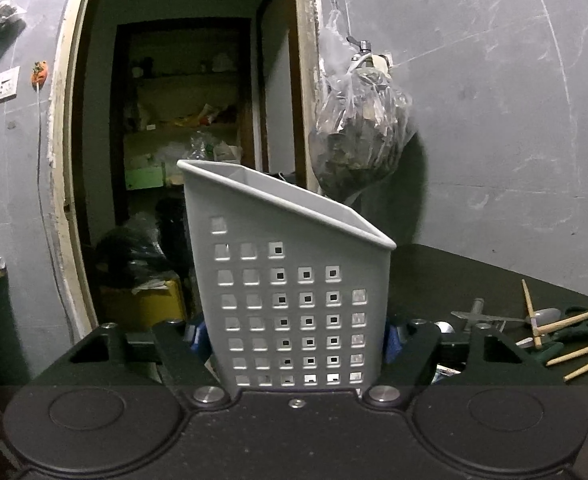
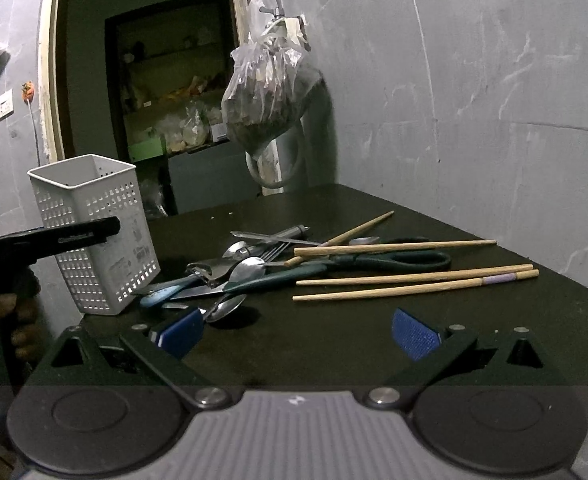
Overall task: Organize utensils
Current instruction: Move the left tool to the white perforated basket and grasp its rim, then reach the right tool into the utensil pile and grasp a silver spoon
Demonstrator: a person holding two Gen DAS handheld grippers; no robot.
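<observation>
i hold the utensil caddy (image 1: pixel 289 300) clamped in the left gripper (image 1: pixel 294 340). right gripper (image 2: pixel 298 334) gapes empty; chopsticks (image 2: pixel 414 278) lie crosswise just beyond it, right of the caddy.

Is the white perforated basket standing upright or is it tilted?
Tilted. The basket, gripped by the left gripper, leans on the table; its rim slopes in the left wrist view.

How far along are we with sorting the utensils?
Nothing shows sorted yet. In hand: left tongs clamp the tilted white perforated plastic holder. Left: right tongs open and empty; wooden chopsticks, green-handled scissors and metal spoons lie on the dark table.
</observation>
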